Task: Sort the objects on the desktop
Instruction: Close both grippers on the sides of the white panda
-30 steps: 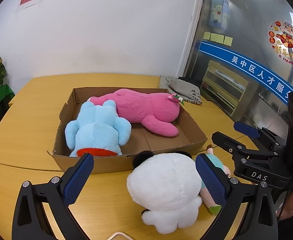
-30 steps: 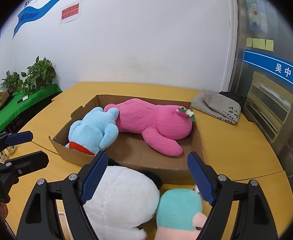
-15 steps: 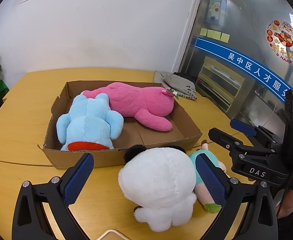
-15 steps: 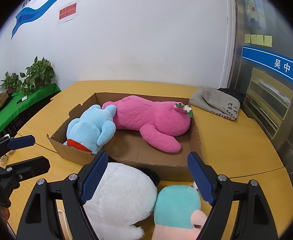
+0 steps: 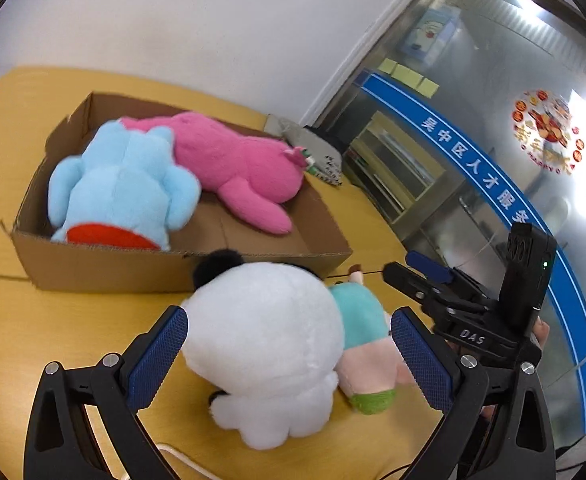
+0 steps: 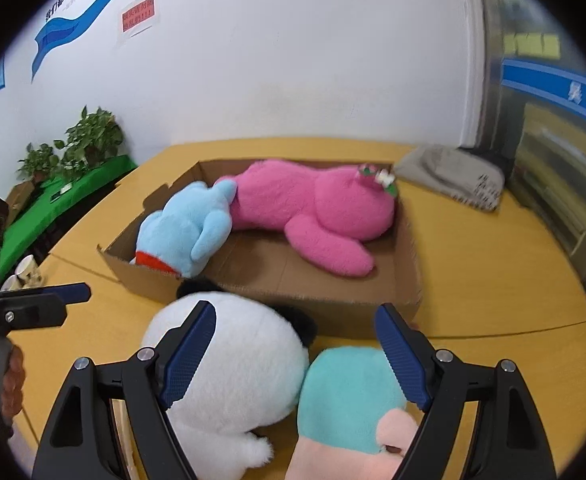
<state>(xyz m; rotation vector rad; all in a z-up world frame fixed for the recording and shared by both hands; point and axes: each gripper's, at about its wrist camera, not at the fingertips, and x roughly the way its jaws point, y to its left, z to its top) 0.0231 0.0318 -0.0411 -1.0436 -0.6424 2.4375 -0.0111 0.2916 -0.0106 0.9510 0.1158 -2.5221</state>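
Left wrist view: the left gripper (image 5: 285, 354), jaws spread wide, straddles the white panda plush (image 5: 265, 344) at 6 o'clock on the wooden table (image 5: 5, 320), with the teal plush (image 5: 361, 316) touching it at 4 o'clock and the right gripper (image 5: 421, 270) at 3 o'clock. Right wrist view: the right gripper (image 6: 295, 354), jaws wide apart and holding nothing, hangs above both toys, while the cardboard box (image 6: 293, 300) at 12 o'clock contains the blue plush (image 6: 189, 236) and pink plush (image 6: 313, 212).

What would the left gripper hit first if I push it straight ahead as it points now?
Likely the white panda plush: it sits between the open left gripper fingers, with the cardboard box behind it. Depth is uncertain.
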